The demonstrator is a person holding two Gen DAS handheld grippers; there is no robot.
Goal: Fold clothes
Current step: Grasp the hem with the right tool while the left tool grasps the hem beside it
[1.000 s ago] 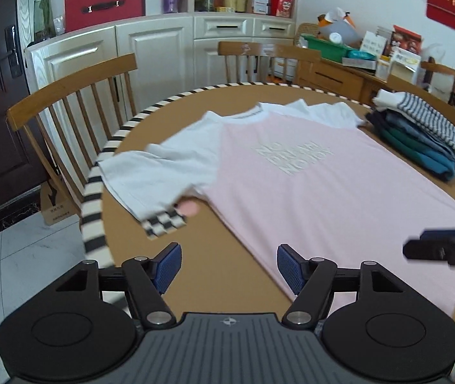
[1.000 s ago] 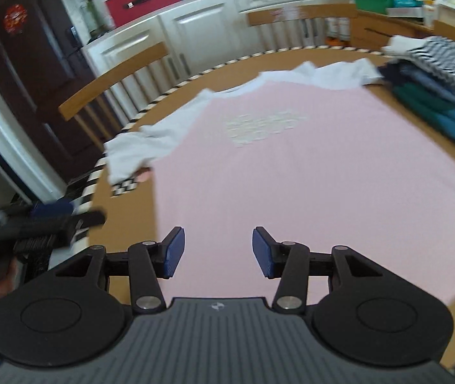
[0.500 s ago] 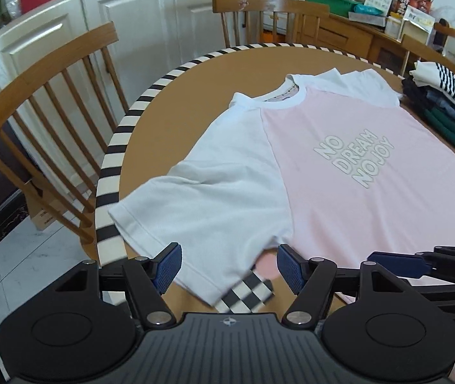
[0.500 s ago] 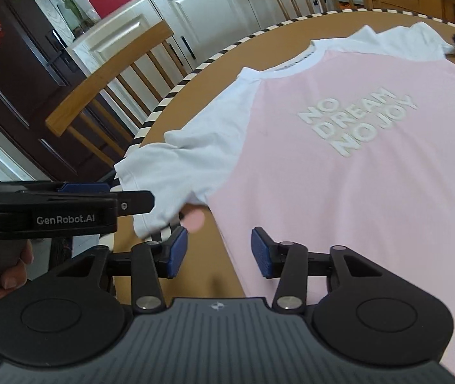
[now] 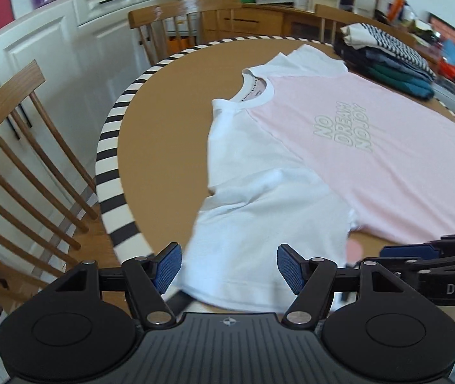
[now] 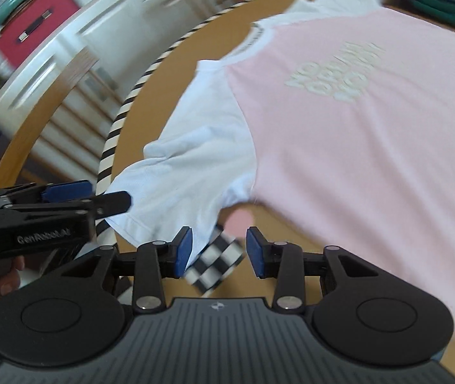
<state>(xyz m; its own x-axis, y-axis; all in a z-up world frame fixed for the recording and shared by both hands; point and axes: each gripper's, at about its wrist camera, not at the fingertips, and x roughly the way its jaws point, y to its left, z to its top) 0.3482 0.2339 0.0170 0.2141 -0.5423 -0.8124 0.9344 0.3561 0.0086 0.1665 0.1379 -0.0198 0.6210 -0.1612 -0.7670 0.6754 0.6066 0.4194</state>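
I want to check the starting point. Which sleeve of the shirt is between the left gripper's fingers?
The near white sleeve, beside the striped table edge. The other sleeve lies far away, near the pile of clothes.

We're in a home dining room: a round wooden table with a black-and-white striped rim sits at the centre. Spindle-back wooden chairs ring it. Behind the table, white panelled cabinets carry jars and a red case. Beside the table, a wooden sideboard is crowded with boxes and a green tray.
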